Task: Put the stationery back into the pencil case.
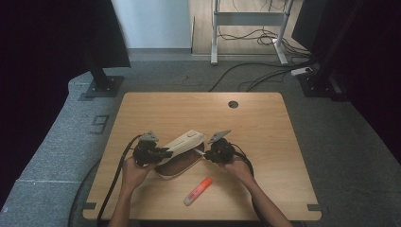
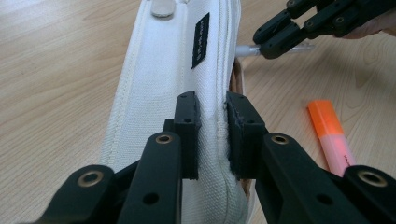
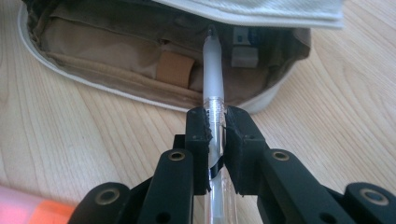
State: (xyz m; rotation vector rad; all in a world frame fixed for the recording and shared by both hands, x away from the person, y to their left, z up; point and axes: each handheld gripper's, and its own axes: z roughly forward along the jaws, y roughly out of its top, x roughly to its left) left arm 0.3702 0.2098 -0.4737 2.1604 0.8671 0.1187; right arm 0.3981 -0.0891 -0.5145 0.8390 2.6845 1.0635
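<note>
A white pencil case (image 1: 182, 150) with a brown lining is seen on the wooden table (image 1: 265, 137), lying open near the table's near-left part. Its white lid (image 2: 173, 79) is raised, and the lid's edge is pinched between the jaws of the left gripper (image 2: 212, 135), which is clenched on the fabric; a small black label (image 2: 201, 39) is visible on the lid's outer face. In the high view the left gripper (image 1: 150, 152) is located at the case's left end and the right gripper (image 1: 218, 150) at its right end, each held in one of the person's hands. The right gripper (image 3: 215, 140) is closed on a clear-barrelled pen (image 3: 213, 79), gripped near the middle of the barrel. The pen's frosted front end is pointed into the open brown interior (image 3: 116, 51) of the case, its tip lying just under the lid's edge. An orange highlighter (image 1: 198, 191) is lying on the table just in front of the case, apart from it and from both grippers.
</note>
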